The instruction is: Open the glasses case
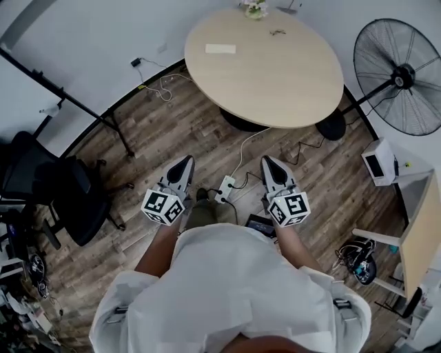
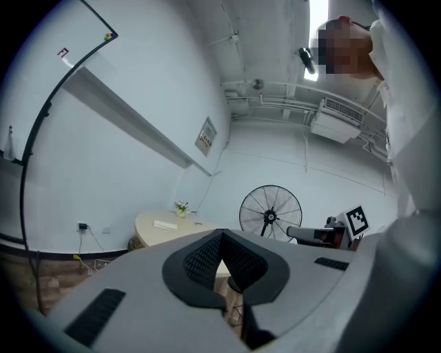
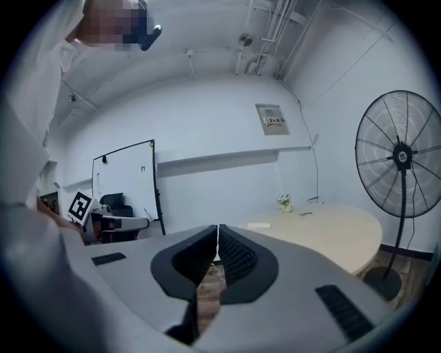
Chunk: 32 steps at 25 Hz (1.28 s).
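A round beige table stands ahead of me across the wood floor. On its far left part lies a flat white oblong thing, perhaps the glasses case, also seen small as a white slab. A pair of glasses lies near the far edge, beside a small flower pot. My left gripper and right gripper are held side by side in front of my body, well short of the table. Both have their jaws together with nothing between them.
A big black pedestal fan stands right of the table. A white power strip with cables lies on the floor between the grippers. A black office chair is at the left, a whiteboard stand's leg behind it, and a desk edge at the right.
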Motion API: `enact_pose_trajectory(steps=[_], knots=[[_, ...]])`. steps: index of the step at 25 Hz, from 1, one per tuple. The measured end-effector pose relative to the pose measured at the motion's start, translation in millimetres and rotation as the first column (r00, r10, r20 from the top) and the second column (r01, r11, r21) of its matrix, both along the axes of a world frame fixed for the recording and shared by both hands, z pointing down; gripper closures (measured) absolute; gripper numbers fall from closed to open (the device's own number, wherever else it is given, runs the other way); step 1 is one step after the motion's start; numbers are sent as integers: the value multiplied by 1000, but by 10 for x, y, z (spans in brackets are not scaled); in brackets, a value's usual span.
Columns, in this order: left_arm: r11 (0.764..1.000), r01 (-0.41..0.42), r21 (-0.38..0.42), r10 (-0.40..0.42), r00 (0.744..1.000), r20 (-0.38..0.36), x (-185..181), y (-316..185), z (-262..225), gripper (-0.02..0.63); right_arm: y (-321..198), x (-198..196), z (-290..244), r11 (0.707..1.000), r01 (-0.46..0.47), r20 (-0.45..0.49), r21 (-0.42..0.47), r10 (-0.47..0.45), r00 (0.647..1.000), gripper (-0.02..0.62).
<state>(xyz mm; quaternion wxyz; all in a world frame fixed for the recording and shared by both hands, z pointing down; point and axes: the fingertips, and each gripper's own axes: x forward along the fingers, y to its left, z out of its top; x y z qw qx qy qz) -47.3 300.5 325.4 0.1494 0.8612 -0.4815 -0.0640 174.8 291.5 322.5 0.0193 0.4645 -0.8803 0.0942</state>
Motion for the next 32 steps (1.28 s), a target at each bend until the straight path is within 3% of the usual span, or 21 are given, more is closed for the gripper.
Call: enact_pose_trajectory(steps=[10,15,22,27,32], knots=[[996,-65,54,66,997,-27,-710,-1175,-265,594,-1020,-687,-350,997,-51,-17,53,52,998,569],[993,-107,58,110,993,-46,-644,-1438,-256,594,-1155,-619,-457,993,-85,-22,79,87,996,569],[991,-123,50,125,991,-43,-646,-1741,-220,594,-1456,-513,-297,993,-116,-26,30,117,993,569],[996,-83,27,85,995,-44,-802,-2227,-86,594,-1987,-690,-229,997,-66,-17,36,66,998,569],[998,-63,18,63,998,-28,-679,-2994,13,594,-2810,-656,-52,999,-21,-30,26,22,999,569]])
